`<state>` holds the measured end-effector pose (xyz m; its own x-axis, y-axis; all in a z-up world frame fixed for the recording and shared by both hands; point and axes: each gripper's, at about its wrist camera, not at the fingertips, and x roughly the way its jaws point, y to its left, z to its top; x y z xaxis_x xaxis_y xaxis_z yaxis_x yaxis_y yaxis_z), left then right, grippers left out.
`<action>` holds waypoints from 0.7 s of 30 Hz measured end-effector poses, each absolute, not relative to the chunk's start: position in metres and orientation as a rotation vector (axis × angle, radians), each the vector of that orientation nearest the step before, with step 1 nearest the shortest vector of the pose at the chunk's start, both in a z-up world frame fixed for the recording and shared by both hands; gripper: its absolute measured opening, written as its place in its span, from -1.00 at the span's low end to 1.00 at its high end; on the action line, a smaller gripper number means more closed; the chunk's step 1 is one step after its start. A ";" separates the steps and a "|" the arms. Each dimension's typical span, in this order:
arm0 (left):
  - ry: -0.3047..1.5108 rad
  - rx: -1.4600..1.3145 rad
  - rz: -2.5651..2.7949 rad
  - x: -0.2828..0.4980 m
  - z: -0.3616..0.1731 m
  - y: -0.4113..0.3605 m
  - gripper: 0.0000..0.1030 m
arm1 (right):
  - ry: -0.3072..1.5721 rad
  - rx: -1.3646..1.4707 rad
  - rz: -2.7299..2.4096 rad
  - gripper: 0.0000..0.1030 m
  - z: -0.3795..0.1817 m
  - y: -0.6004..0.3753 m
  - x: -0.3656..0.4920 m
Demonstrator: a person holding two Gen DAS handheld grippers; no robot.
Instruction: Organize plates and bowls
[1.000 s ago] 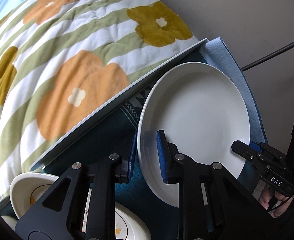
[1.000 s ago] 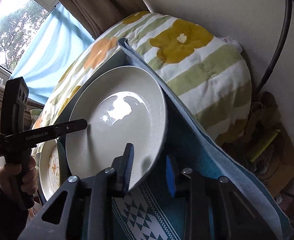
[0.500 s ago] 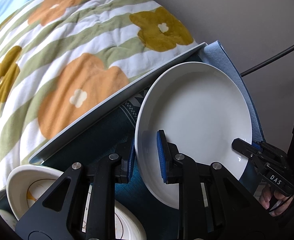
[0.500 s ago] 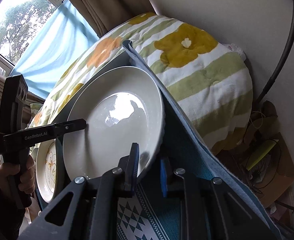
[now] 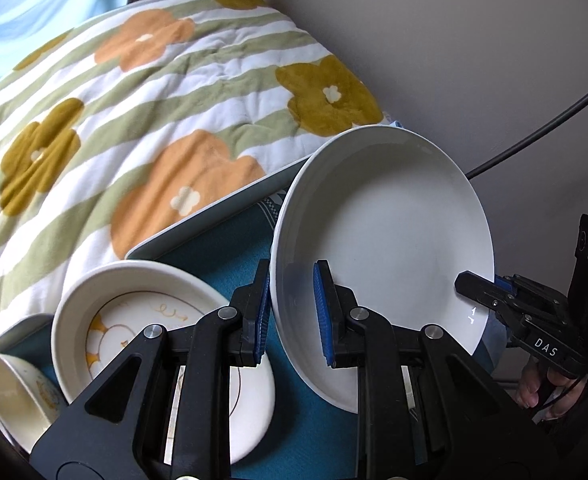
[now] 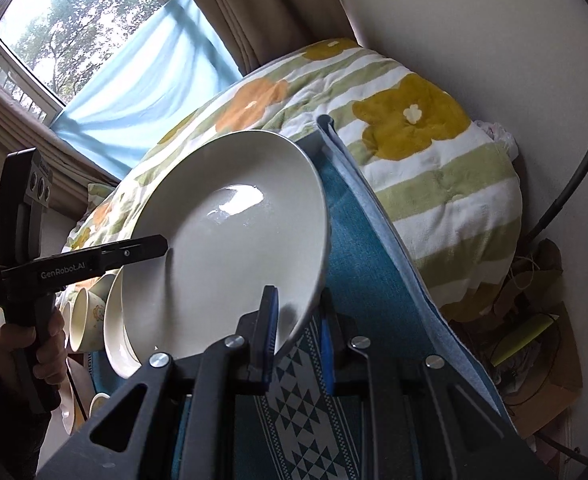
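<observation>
Here, in the left wrist view, the left gripper point(image 5: 291, 312) was clenched on the near rim of a large white plate point(image 5: 390, 240), one blue pad point(image 5: 321, 312) against the inner face and the other behind the rim. At the opposite edge, the right gripper point(image 5: 490, 300) grasped the same plate (its own view showed the rim pinched between its pads point(image 6: 271, 320)). The plate was thus held by both grippers, tilted, above a teal patterned cloth point(image 5: 213, 248) that covered the table. Just left of the left gripper sat a shallow decorated dish point(image 5: 93, 308) on another white plate point(image 5: 253, 396), and beside it, at the frame's edge, a cream cup point(image 5: 9, 392) lay tipped on its side. A hand point(image 5: 542, 388) gripped the right gripper's handle at lower right. Beyond the table edge point(image 5: 213, 208) lay a striped quilt point(image 5: 141, 120) with orange and ochre flowers. Farther back stood a pale wall point(image 5: 454, 40), crossed by a dark cable point(image 5: 534, 136); the right wrist view added a window point(image 6: 53, 28) with a light blue curtain point(image 6: 141, 92).
</observation>
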<state>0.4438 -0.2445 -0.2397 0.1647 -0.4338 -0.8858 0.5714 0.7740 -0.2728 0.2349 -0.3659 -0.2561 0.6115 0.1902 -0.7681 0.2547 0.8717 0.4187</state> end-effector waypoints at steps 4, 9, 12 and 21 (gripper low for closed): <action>1.163 0.099 -0.694 0.421 -0.216 -0.215 -0.65 | 0.913 0.485 0.014 -0.67 -0.234 -0.351 0.227; 1.117 0.073 -0.647 0.385 -0.191 -0.174 -0.65 | 0.916 0.449 0.082 -0.67 -0.218 -0.323 0.213; 1.106 0.058 -0.609 0.361 -0.185 -0.146 -0.65 | 0.925 0.430 0.127 -0.67 -0.215 -0.302 0.201; 1.135 -0.018 -0.478 0.279 -0.198 -0.048 -0.65 | 0.982 0.383 0.254 -0.67 -0.224 -0.236 0.164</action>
